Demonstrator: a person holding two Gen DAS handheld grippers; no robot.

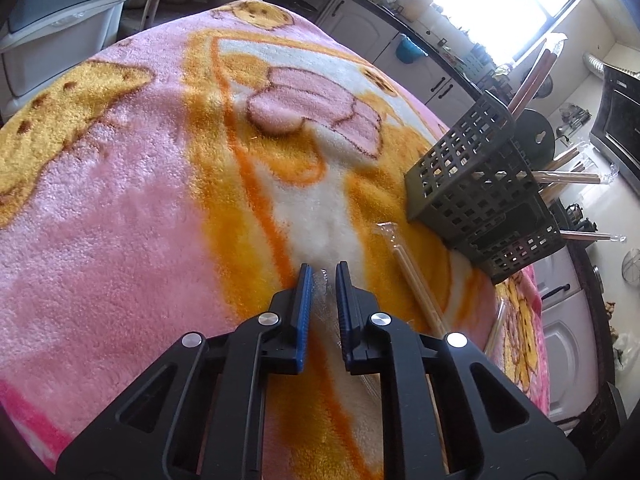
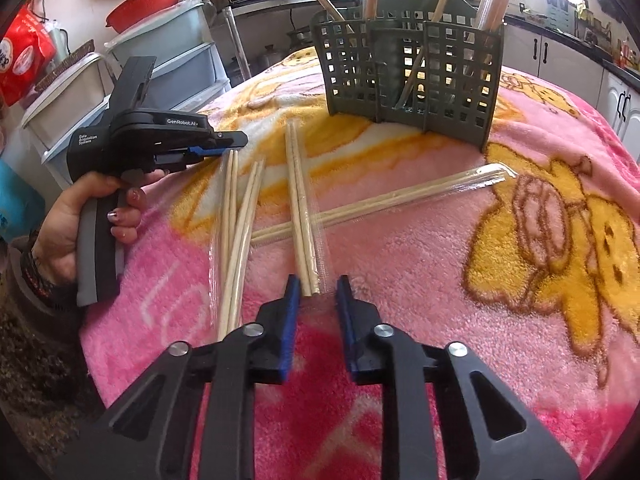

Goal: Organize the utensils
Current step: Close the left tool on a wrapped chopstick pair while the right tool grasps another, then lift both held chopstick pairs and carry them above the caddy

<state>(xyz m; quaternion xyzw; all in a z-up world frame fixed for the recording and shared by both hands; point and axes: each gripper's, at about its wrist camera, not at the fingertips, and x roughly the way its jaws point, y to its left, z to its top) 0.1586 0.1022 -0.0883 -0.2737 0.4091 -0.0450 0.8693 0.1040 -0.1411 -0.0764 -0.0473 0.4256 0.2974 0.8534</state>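
1. Blanket [image 2: 400, 260]: pink and orange fleece with a cartoon print, spread over the whole work surface. Everything you handle lies or stands on it.
2. Holder [image 2: 400, 72]: a dark green slotted utensil holder with several compartments stands upright at the far side of the blanket. Wrapped chopsticks [image 2: 440, 0] already stick up out of it. From your left camera it sits to the right, well apart from the fingers.
3. Left gripper [image 2: 242, 139]: your left hand [image 2: 76, 220] holds it low over the blanket's left part, tips at the far end of the leftmost pair [image 2: 228, 208]. In its own view the fingers [image 1: 304, 300] stand narrow, with the clear wrapper of that pair pinched between the blue pads.
4. Right gripper [image 2: 318, 286]: the fingers stand fairly narrow around the near end of the middle pair [image 2: 298, 200]. The left pad is against the sticks, while the right pad shows a small gap, so this is not a firm grip.
5. Loose chopsticks: four wrapped pairs lie on the blanket in front of the holder.
   - The leftmost pair and the second pair [image 2: 246, 232] lie side by side, angled slightly apart.
   - The middle pair points toward the holder.
   - The crosswise pair [image 2: 400, 196] runs under the middle pair, out to the right.
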